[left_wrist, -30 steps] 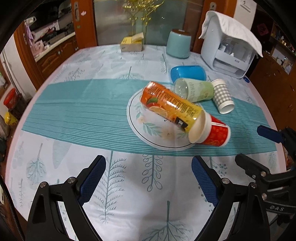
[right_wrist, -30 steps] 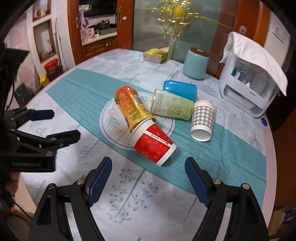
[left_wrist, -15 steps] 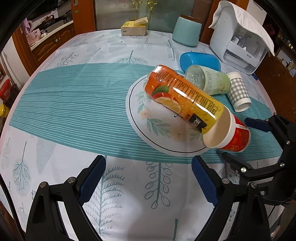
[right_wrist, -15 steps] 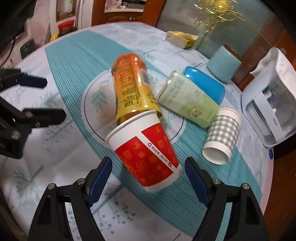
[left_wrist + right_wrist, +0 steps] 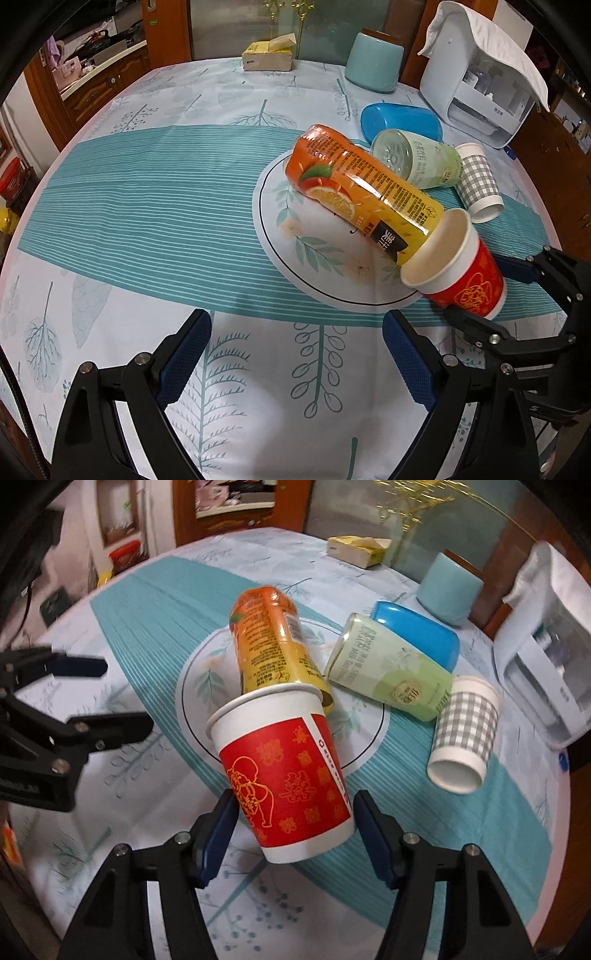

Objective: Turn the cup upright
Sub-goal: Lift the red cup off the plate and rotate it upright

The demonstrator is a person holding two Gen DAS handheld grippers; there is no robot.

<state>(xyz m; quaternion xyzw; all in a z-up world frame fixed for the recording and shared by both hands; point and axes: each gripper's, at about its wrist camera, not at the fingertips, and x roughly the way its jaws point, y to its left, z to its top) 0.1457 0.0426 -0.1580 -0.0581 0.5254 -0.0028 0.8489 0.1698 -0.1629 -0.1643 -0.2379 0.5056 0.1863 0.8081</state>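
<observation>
A red and white paper cup (image 5: pixel 288 771) lies on its side on the tablecloth, its open mouth against the end of an orange juice bottle (image 5: pixel 271 646). My right gripper (image 5: pixel 293 827) has a finger on each side of the cup's base end, closed in to the cup's sides. In the left wrist view the cup (image 5: pixel 458 273) lies at the right with the right gripper's fingers (image 5: pixel 517 269) around its base. My left gripper (image 5: pixel 295 354) is open and empty over the tablecloth, short of the cup.
The bottle rests on a round white placemat (image 5: pixel 295 236). Behind it lie a green can (image 5: pixel 421 158), a grey checked paper cup (image 5: pixel 478 181) and a blue case (image 5: pixel 402 120). A teal canister (image 5: pixel 375 62), tissue box (image 5: pixel 267 57) and white appliance (image 5: pixel 476 70) stand at the back.
My right gripper has moved forward around the red cup and its fingers have narrowed onto it. My left gripper has moved closer to the placemat and stayed open.
</observation>
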